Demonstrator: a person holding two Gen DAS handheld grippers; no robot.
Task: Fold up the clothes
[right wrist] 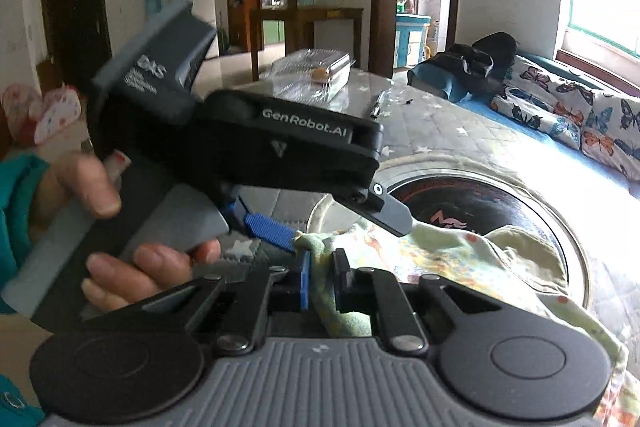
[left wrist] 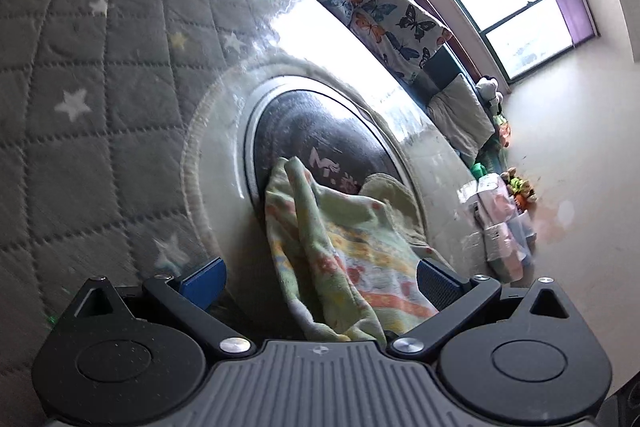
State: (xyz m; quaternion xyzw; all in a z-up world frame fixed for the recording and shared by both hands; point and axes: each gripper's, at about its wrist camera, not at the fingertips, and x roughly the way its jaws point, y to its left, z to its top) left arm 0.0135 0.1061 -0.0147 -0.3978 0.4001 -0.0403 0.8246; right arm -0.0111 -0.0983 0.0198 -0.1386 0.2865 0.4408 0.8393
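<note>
A pale green cloth (left wrist: 332,247) with an orange and yellow print lies bunched over the round black plate (left wrist: 320,131) set into the table. In the left wrist view my left gripper (left wrist: 320,281) stands wide open; the cloth runs up between its blue pads without being pinched. The right wrist view shows my right gripper (right wrist: 322,279) shut on a fold of the cloth (right wrist: 460,251), raised off the table. My left gripper (right wrist: 332,223), held by a person's hand (right wrist: 96,183), hovers open just above that fold.
The table carries a grey quilted cover with white stars (left wrist: 80,67) under a shiny clear sheet. A clear plastic box (right wrist: 312,73) and a pen (right wrist: 376,105) lie at the far side. Butterfly-print cushions (right wrist: 568,107) line a bench under the window.
</note>
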